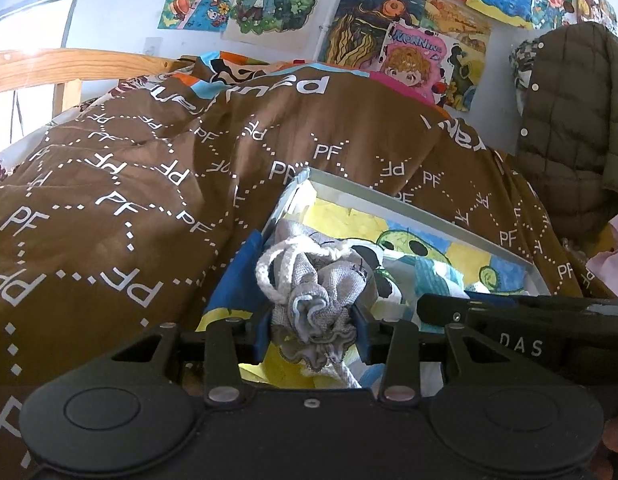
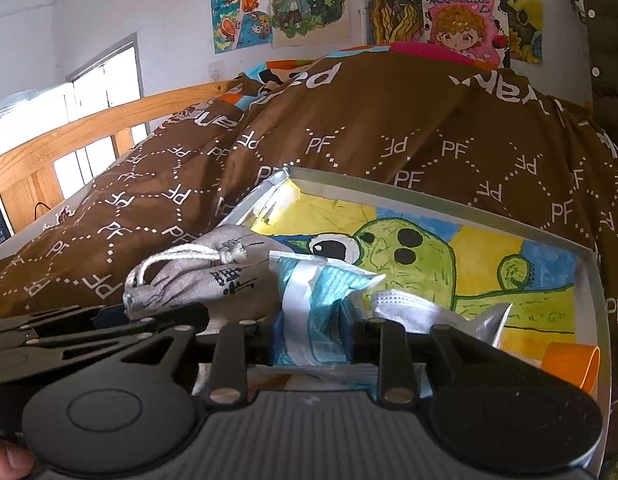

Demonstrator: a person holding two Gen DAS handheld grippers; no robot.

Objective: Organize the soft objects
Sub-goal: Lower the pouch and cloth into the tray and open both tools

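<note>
A grey drawstring pouch [image 1: 309,280] with a white cord hangs over the left side of an open shallow box [image 1: 393,194]. My left gripper [image 1: 313,332] is shut on its gathered neck, with the blue pads pressing from both sides. In the right wrist view the same pouch [image 2: 213,280] lies at the left. My right gripper [image 2: 313,336] is shut on a blue-and-white soft packet [image 2: 317,300] standing inside the box [image 2: 429,196]. A white face mask [image 2: 413,308] lies just to the right of that packet. The box floor carries a green creature painting.
The box rests on a brown quilt [image 1: 149,184] printed with "PF", on a bed with a wooden rail [image 2: 69,136]. An orange object [image 2: 573,364] sits in the box's near right corner. A padded olive jacket [image 1: 569,120] hangs at the right. Drawings cover the wall.
</note>
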